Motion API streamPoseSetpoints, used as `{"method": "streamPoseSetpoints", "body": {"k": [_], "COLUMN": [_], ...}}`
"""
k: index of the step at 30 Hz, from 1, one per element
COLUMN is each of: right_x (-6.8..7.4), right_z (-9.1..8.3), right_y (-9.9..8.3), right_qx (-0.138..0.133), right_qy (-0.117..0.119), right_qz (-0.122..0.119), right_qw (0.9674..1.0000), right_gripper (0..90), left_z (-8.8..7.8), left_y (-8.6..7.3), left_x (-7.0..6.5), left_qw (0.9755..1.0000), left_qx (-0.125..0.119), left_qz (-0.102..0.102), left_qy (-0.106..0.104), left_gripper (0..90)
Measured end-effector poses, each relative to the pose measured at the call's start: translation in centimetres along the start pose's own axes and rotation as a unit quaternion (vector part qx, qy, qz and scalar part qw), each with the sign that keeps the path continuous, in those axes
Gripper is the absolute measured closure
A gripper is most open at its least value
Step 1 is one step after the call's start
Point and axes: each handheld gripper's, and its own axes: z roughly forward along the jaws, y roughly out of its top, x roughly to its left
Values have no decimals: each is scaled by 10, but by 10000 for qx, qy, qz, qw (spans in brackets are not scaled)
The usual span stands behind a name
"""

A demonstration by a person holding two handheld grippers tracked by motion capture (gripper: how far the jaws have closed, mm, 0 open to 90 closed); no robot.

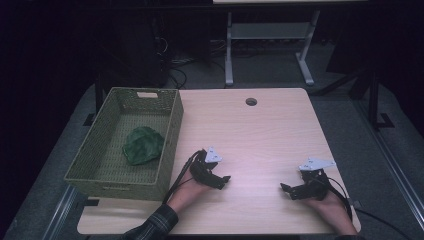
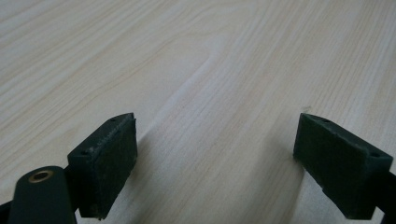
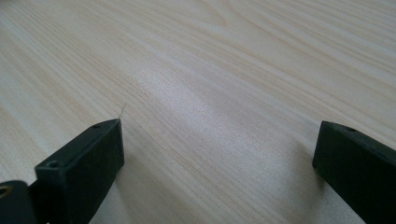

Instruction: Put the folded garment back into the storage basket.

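A green woven basket is sitting at the counter's left edge, holding a crumpled green cloth on its floor. Just right of the basket, the left tongs are resting spread and empty; the right tongs are lying well apart, likewise spread, pinching nothing.

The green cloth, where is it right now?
In the high view, the green cloth lies crumpled inside the woven basket on the table's left side, just left of the left claw.
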Motion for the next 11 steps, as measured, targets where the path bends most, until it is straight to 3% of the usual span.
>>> {"method": "streamPoseSetpoints", "body": {"k": [11], "right_x": [0], "right_z": [0], "right_y": [0], "right_qx": [-1], "right_qy": [7], "right_qz": [-7], "right_qw": [10000], "right_gripper": [17], "left_z": [0], "left_y": [0], "left_x": [0], "left_qw": [10000], "left_qx": [12], "left_qz": [24], "left_qy": [0], "left_gripper": [128]}}
